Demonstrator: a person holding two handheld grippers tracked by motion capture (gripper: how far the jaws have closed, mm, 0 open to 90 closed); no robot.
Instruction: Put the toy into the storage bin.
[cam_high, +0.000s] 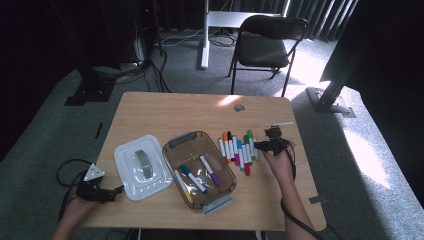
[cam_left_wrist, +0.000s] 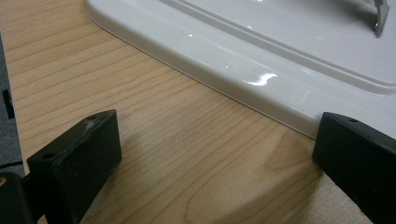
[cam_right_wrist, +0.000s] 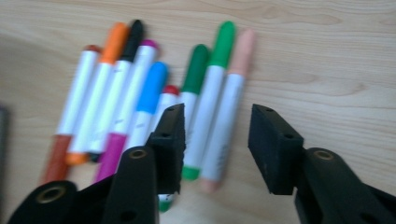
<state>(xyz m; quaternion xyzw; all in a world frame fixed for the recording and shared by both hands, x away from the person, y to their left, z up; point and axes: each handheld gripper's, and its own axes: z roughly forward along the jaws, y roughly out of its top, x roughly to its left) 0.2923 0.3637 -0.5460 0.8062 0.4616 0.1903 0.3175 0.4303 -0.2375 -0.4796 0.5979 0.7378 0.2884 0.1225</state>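
Several markers (cam_high: 239, 149) lie side by side on the wooden table, right of a clear plastic container (cam_high: 181, 139) that holds three markers: yellow, blue and purple. My right gripper (cam_high: 257, 145) hovers open at the right end of that row. In the right gripper view its jaws (cam_right_wrist: 219, 119) straddle a green marker (cam_right_wrist: 208, 98) and a peach marker (cam_right_wrist: 231, 102) without touching them. A white lid (cam_high: 127, 165) lies left of the container. My left gripper (cam_high: 117, 190) rests open at the lid's near-left corner, with the lid's rim (cam_left_wrist: 261, 74) just beyond its jaws (cam_left_wrist: 217, 135).
A round cable hole (cam_high: 239, 107) sits near the table's far edge. Beyond the table stand a black folding chair (cam_high: 265, 42) and a white desk leg (cam_high: 205, 35). Cables trail on the floor at the left.
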